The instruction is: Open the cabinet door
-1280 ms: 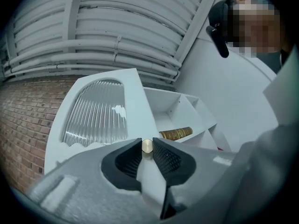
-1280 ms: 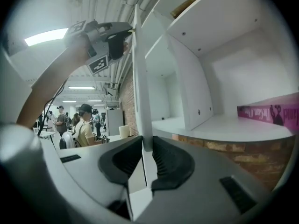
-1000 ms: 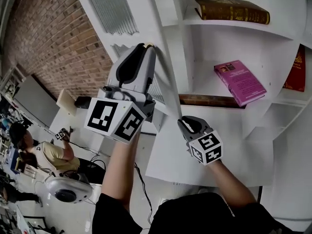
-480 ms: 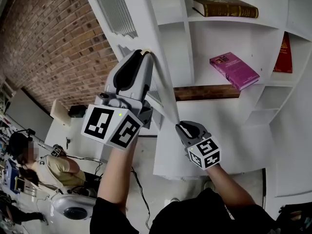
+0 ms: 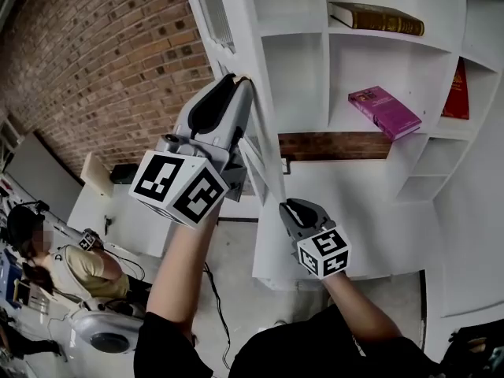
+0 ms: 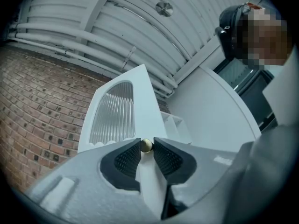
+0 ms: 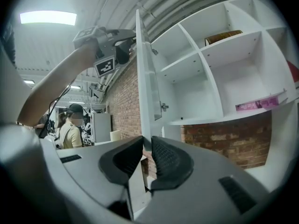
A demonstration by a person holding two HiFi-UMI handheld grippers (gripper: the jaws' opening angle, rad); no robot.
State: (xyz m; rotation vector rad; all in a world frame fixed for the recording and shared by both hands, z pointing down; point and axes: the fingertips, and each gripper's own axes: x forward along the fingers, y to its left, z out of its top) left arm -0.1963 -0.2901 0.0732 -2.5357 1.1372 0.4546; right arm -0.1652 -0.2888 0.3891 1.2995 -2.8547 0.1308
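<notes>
The white cabinet door point(image 5: 236, 22) with a ribbed glass pane stands swung out from the shelving, edge-on in the head view. Up at its small brass knob point(image 6: 146, 145), my left gripper point(image 5: 239, 79) has a pad on each side of the knob and touching it, and its jaws are opening. Lower down, my right gripper point(image 5: 285, 205) is shut on the door's thin front edge point(image 7: 144, 78), which runs up between its pads point(image 7: 161, 155). The right gripper view also shows the left gripper point(image 7: 133, 38) high on the door.
Open white shelves point(image 5: 370, 140) hold a pink book point(image 5: 382, 110), a brown book point(image 5: 378, 18) and a red book point(image 5: 461, 89). A brick wall point(image 5: 102, 69) is at left. A seated person point(image 5: 79, 262) and a white machine point(image 5: 106, 329) are at lower left.
The door has swung further out from the shelves, with both grippers moving along with it. More of the shelf interior shows to the right of the door.
</notes>
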